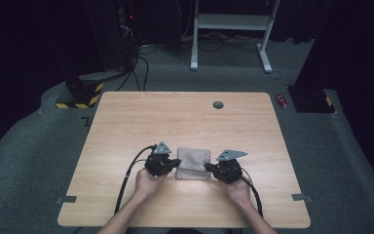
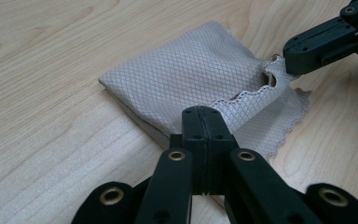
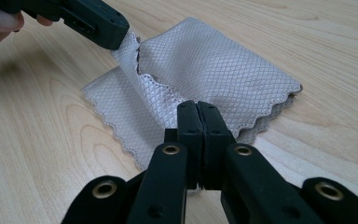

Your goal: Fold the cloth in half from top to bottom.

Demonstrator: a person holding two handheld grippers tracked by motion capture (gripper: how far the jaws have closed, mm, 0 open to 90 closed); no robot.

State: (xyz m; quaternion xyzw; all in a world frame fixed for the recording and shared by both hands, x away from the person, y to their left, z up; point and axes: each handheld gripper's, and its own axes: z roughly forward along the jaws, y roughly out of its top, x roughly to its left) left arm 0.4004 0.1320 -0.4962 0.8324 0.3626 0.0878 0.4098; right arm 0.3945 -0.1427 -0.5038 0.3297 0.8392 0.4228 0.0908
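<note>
Cloth (image 1: pixel 193 164) lies folded on the wooden table (image 1: pixel 126 126) near your edge, your left gripper (image 1: pixel 175 163) and right gripper (image 1: pixel 207 167) at its two sides. Along your left gripper's jaws, they pinch its scalloped edge. Along your right gripper's, they clamp the layered edge likewise.

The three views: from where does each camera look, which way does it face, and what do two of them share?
High view: above the person's side, facing forward and down on the table; forearms, hands and both grippers show.
Left gripper view: rides the left gripper, looking along its shut jaws at the cloth.
Right gripper view: rides the right gripper, facing the same cloth.
Shared: each gripper view shows the other gripper pinching the cloth's edge.
</note>
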